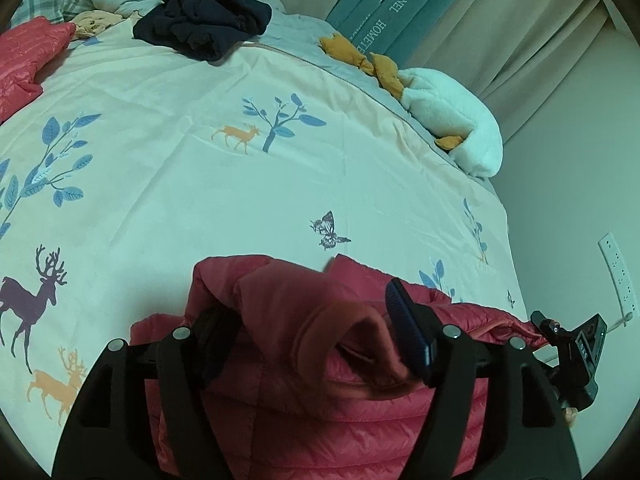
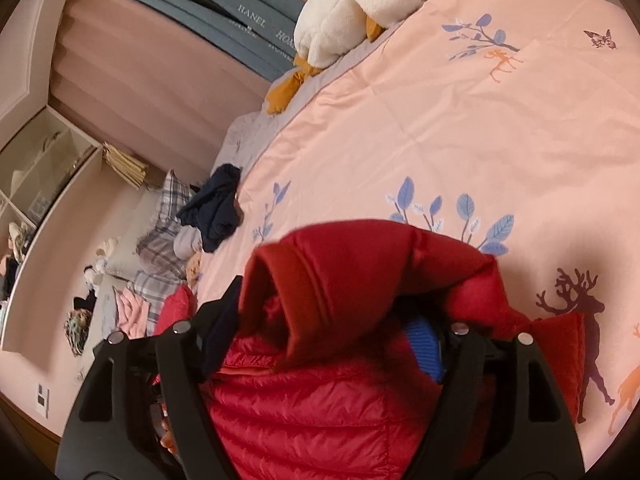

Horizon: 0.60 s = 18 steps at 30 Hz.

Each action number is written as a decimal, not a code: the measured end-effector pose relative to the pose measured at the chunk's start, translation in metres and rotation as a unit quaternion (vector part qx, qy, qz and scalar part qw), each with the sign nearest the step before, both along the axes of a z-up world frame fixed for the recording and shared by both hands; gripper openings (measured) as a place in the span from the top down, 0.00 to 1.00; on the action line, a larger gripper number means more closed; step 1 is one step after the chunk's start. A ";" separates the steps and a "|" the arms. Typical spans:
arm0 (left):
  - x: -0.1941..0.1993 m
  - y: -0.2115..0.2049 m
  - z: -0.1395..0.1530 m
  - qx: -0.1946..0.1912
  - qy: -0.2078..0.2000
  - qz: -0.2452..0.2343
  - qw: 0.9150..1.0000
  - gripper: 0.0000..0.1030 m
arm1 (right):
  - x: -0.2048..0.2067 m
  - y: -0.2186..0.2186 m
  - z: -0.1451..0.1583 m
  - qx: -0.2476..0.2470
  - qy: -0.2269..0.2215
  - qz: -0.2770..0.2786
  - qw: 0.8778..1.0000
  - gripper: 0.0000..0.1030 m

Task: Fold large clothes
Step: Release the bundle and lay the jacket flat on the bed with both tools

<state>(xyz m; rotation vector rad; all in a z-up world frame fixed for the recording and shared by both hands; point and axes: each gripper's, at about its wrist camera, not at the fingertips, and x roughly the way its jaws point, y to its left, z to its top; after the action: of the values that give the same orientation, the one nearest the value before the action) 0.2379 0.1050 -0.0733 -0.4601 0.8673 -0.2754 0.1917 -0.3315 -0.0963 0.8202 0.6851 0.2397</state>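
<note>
A red quilted down jacket (image 1: 320, 412) lies on the bed at the near edge. My left gripper (image 1: 316, 328) is shut on a fold of the jacket, with the fabric bunched between its blue-padded fingers (image 1: 408, 332). In the right wrist view, my right gripper (image 2: 332, 332) is shut on another fold of the same jacket (image 2: 320, 412), which drapes over and hides most of its fingers. The right gripper's body also shows in the left wrist view (image 1: 576, 352) at the right edge.
The bed has a pale duvet (image 1: 240, 200) printed with deer and leaves. A dark navy garment (image 1: 204, 12), another red jacket (image 1: 24, 64) and a white plush duck (image 1: 452, 120) lie on it. Curtains (image 1: 500, 20) and a wall with a power strip (image 1: 618, 276) stand beyond the bed.
</note>
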 end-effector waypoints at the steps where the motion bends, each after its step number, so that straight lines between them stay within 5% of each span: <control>1: 0.000 0.001 0.002 -0.001 -0.002 0.002 1.000 0.29 | -0.001 -0.002 0.001 0.001 -0.002 -0.005 1.000 0.25; 10: 0.002 0.014 0.011 0.003 -0.019 0.032 0.999 0.24 | -0.011 -0.014 0.015 -0.042 -0.027 -0.041 0.998 0.23; 12: 0.001 0.020 0.014 0.013 -0.029 0.051 0.998 0.16 | -0.014 -0.010 0.020 -0.064 -0.035 -0.037 0.997 0.23; 18: -0.010 0.014 0.021 0.053 -0.051 0.025 0.997 0.16 | -0.021 0.023 0.021 -0.162 -0.036 0.004 0.986 0.23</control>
<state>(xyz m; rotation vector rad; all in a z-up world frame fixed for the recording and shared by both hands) 0.2279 0.1189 -0.0527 -0.3662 0.7659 -0.2033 0.1707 -0.3086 -0.0751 0.4954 0.6386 0.1598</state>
